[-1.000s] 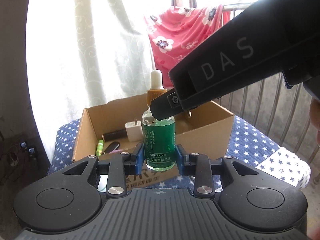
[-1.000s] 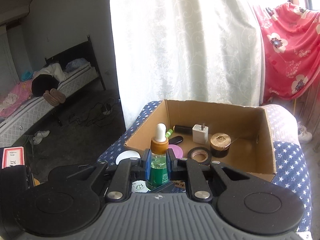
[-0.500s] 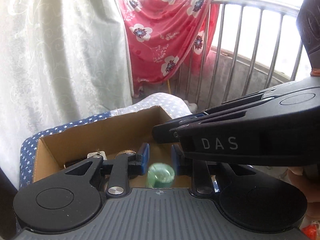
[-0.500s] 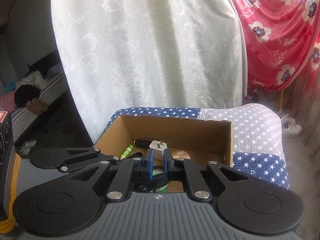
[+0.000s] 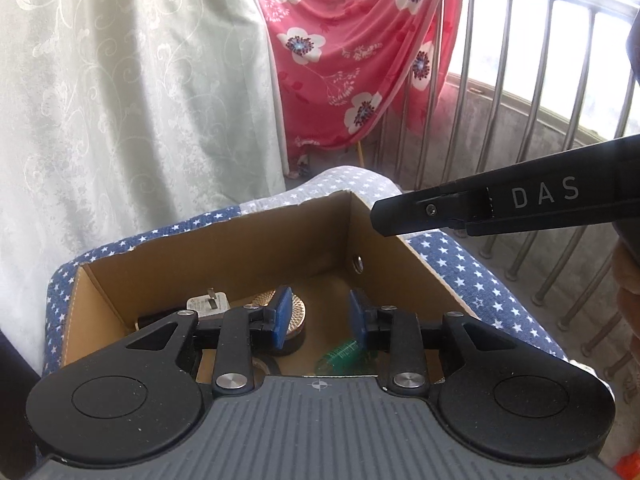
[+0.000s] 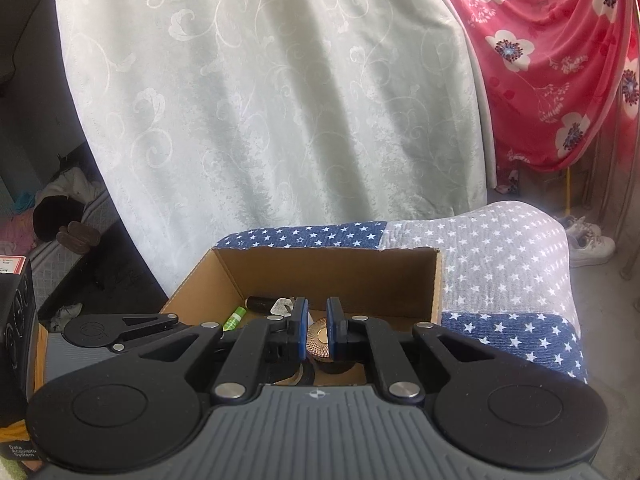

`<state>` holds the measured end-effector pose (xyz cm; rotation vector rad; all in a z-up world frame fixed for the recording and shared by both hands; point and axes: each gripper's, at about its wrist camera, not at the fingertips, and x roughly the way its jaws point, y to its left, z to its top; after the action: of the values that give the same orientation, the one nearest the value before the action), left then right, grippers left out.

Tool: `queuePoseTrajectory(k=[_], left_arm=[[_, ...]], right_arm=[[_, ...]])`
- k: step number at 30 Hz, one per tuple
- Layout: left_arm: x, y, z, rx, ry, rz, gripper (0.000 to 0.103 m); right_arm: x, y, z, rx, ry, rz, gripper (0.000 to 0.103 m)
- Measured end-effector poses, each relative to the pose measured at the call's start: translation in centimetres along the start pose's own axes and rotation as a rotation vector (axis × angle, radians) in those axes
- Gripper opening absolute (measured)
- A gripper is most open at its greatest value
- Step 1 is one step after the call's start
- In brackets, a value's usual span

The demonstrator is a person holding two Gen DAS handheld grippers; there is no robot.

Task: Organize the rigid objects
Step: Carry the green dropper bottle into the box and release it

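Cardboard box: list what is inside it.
Inside the cardboard box: a white charger plug, a gold-lidded jar, a green bottle lying down, a green tube and a dark cylinder. The grippers hide the near floor.

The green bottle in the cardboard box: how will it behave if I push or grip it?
The green bottle seems to lie on its side on the cardboard box floor, so its round body would probably roll when pushed. It looks like smooth, hard glass or plastic: likely stiff, perhaps slippery and breakable.
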<state>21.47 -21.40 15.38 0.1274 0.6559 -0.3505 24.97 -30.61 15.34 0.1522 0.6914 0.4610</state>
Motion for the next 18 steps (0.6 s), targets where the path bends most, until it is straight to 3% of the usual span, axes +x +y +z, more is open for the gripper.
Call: queuePoseTrajectory(k=[5, 12, 18], left_arm=[[-3.5, 1.3, -1.7, -0.001, -0.045, 0.053, 0.048], [-6.3, 3.8, -3.5, -0.061, -0.068, 0.079, 0.049], [-8.3, 5.3, -5.2, -0.085, -0.08, 0.075, 0.049]], right_arm=[[-2.1, 1.7, -0.9, -0.03, -0.018, 0.038, 0.012], [-2.5, 2.6, -2.3, 0.007, 0.004, 0.074, 0.013], [-3.7, 2.9, -4.1, 0.059, -0.033, 0.093, 0.013]])
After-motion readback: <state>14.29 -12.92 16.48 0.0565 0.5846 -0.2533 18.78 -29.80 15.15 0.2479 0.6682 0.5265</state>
